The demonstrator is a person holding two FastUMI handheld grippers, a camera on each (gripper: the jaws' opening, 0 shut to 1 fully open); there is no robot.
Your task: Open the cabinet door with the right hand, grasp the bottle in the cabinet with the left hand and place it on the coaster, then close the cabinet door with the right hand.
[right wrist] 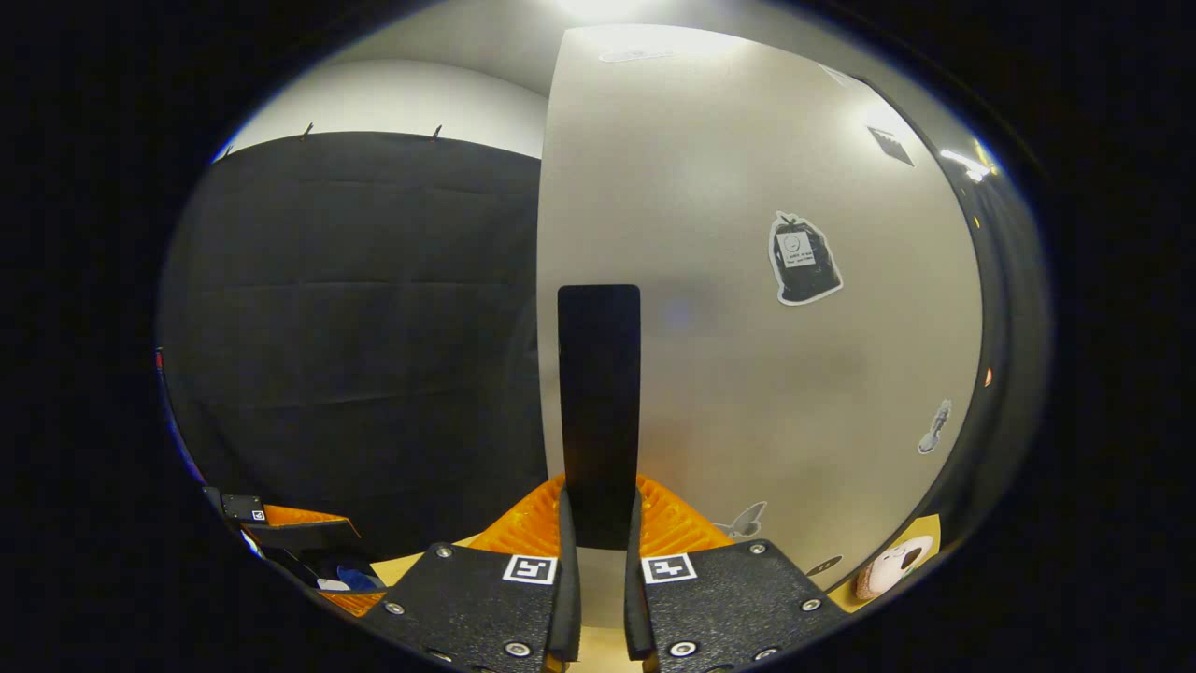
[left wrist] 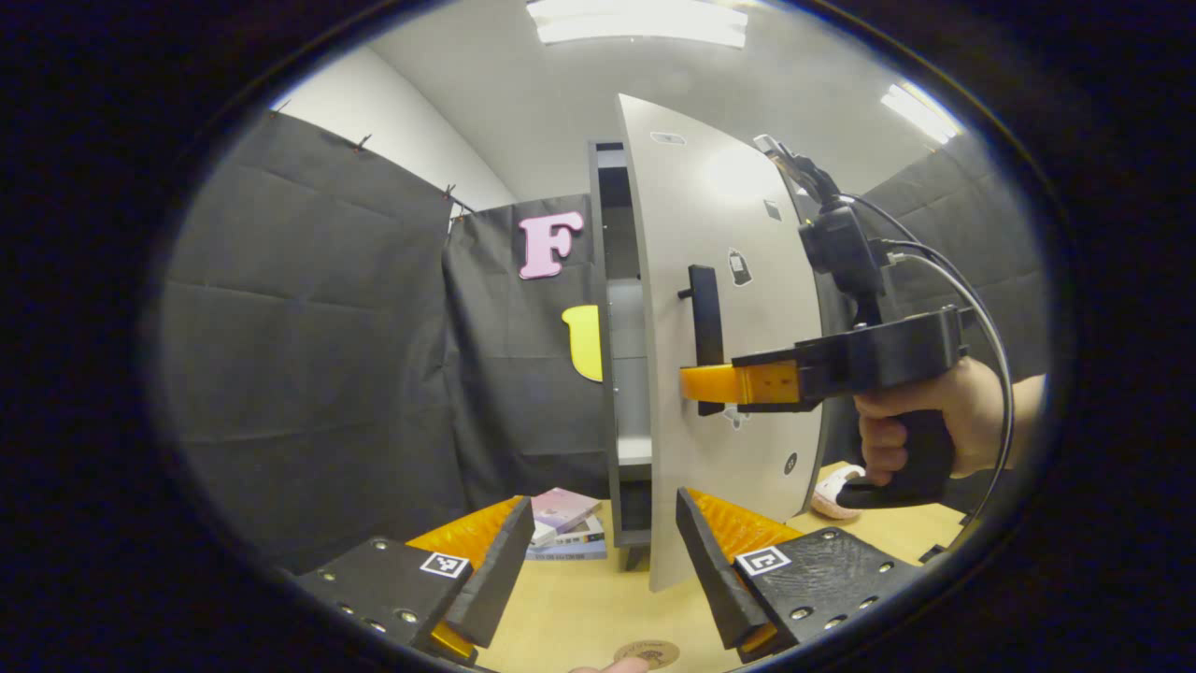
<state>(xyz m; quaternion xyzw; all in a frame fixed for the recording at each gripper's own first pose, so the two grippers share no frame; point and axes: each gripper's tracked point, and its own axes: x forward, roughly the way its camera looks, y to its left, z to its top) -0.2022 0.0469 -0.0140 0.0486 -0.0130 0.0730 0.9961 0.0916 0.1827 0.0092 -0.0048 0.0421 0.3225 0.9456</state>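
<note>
Between the right gripper (right wrist: 600,523) jaws, pinched from both sides: black door handle (right wrist: 599,411), upright bar, pads pressed flat against it. Seen from the left gripper view as an orange-fingered tool (left wrist: 738,383) reaching across to that handle (left wrist: 705,327), held by a hand (left wrist: 934,421) on a black pistol grip, cables looping off the back.

Left gripper (left wrist: 598,561) jaws spread wide, nothing between them, hanging low over the tabletop (left wrist: 579,608) and aimed at the door's free edge.

Beyond the handle: cabinet door (right wrist: 747,308), pale grey, swung partly out from the cabinet (left wrist: 612,374), stickers dotted over its face. Through the gap, a dark frame and a light inner shelf; bottle cannot be made out inside.

On the light wooden tabletop: round brown coaster (left wrist: 647,652) at the near edge below the left jaws, a stack of books (left wrist: 565,533) beside the cabinet's foot, a small pink-and-white plush item (left wrist: 832,495) behind the door.

Around it all: black cloth booth walls (left wrist: 318,355) clipped along the top, white wall above, white ceiling with strip lights (left wrist: 640,23).
</note>
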